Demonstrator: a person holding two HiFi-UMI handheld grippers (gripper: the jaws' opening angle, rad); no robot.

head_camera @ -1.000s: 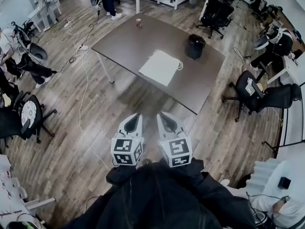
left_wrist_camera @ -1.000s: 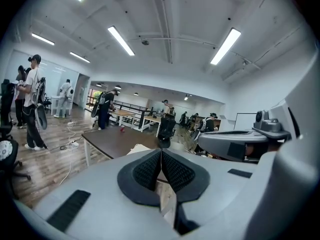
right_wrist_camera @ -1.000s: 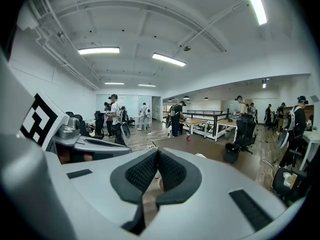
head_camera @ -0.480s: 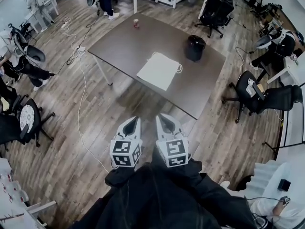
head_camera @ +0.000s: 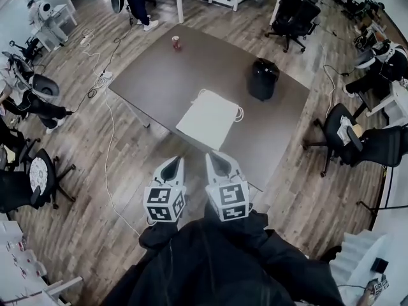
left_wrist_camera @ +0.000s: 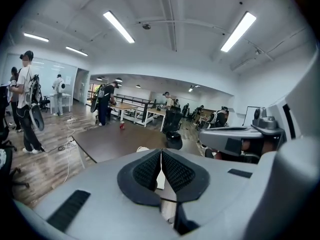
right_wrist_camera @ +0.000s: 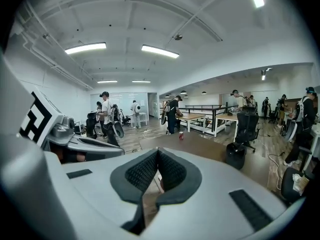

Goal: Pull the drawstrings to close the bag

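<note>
Here, both grippers are shut, close to the table with the bag.

Nearest, the left gripper [head_camera: 174,164] and the right gripper [head_camera: 215,159] sit side by side, each with its jaws pressed together and holding nothing. Just past them is the near edge of the grey table [head_camera: 159,69]. The white drawstring bag [head_camera: 209,118] lies flat on the table near that edge, its cords showing at its right side. Farther right stands a black round bin [head_camera: 262,78]. At the far left is a red can [head_camera: 176,41].
</note>
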